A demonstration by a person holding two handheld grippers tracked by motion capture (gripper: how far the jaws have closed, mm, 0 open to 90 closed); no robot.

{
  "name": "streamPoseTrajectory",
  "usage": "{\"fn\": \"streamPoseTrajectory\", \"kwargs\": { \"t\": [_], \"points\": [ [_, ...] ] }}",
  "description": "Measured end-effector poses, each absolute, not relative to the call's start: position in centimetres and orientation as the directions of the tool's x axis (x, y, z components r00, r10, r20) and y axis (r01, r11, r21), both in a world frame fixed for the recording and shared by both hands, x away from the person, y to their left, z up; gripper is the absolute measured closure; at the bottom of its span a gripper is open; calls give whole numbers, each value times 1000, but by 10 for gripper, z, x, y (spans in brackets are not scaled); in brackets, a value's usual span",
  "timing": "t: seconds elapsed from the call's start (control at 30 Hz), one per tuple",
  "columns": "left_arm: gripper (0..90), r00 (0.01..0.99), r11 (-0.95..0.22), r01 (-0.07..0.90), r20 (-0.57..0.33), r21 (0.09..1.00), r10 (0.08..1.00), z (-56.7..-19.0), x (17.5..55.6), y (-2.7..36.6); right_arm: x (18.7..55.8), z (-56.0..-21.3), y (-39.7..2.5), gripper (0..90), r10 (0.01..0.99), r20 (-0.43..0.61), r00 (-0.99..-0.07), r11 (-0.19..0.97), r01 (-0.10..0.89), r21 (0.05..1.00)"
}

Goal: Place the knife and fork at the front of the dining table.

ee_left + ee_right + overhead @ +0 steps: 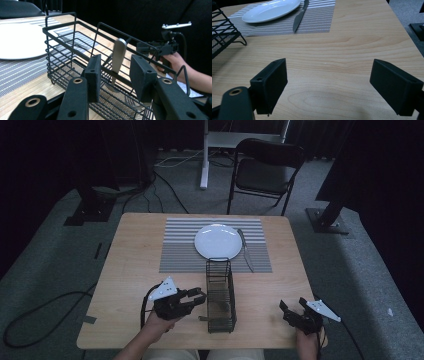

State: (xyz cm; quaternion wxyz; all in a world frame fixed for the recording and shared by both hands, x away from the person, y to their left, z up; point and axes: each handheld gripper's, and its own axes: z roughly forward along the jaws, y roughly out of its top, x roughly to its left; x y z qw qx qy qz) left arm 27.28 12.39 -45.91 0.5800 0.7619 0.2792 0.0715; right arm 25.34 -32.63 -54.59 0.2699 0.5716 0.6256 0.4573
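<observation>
Wire basket [75,50] holds a flat steel handle [118,57] between parted left tongs [115,72]; right tongs [329,87] wide.

1. no readable text, brand or number on the wire basket [220,295], plate [218,241] or knife [245,249].
2. striped placemat [180,251] carries a pattern, no lettering.
3. the grey plates on top of both grippers are blank, nothing printed.

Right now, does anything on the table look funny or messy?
Nothing is spilled or broken. The plate and knife sit neatly on the striped placemat. One odd bit: a utensil handle leans tilted over the wire basket rim, between the open left gripper jaws.
</observation>
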Motion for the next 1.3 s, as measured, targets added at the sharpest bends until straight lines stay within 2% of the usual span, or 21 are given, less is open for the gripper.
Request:
{"fn": "streamPoseTrajectory", "kwargs": {
  "t": [0.2, 0.27, 0.37, 0.53, 0.6, 1.3],
  "points": [
    [622, 825, -182, 364, -225, 914, 519, -466, 275, 114, 253, -546, -326, 140, 963, 180, -202, -66, 469, 881],
    [678, 826, -184, 350, -210, 918, 523, -467, 273, 111, 253, -546, -326, 141, 962, 185, -202, -71, 469, 881],
    [810, 829, -183, 341, -203, 922, 521, -466, 272, 109, 253, -546, -327, 141, 960, 193, -203, -77, 470, 879],
    [837, 833, -192, 339, -199, 921, 516, -463, 273, 109, 254, -546, -327, 141, 959, 196, -204, -79, 470, 879],
    [879, 839, -177, 330, -202, 927, 505, -459, 273, 109, 254, -546, -328, 141, 958, 202, -202, -85, 472, 877],
    [881, 872, -172, 229, -123, 958, 475, -428, 275, 101, 255, -547, -330, 142, 954, 226, -199, -106, 481, 870]
  ]
}}
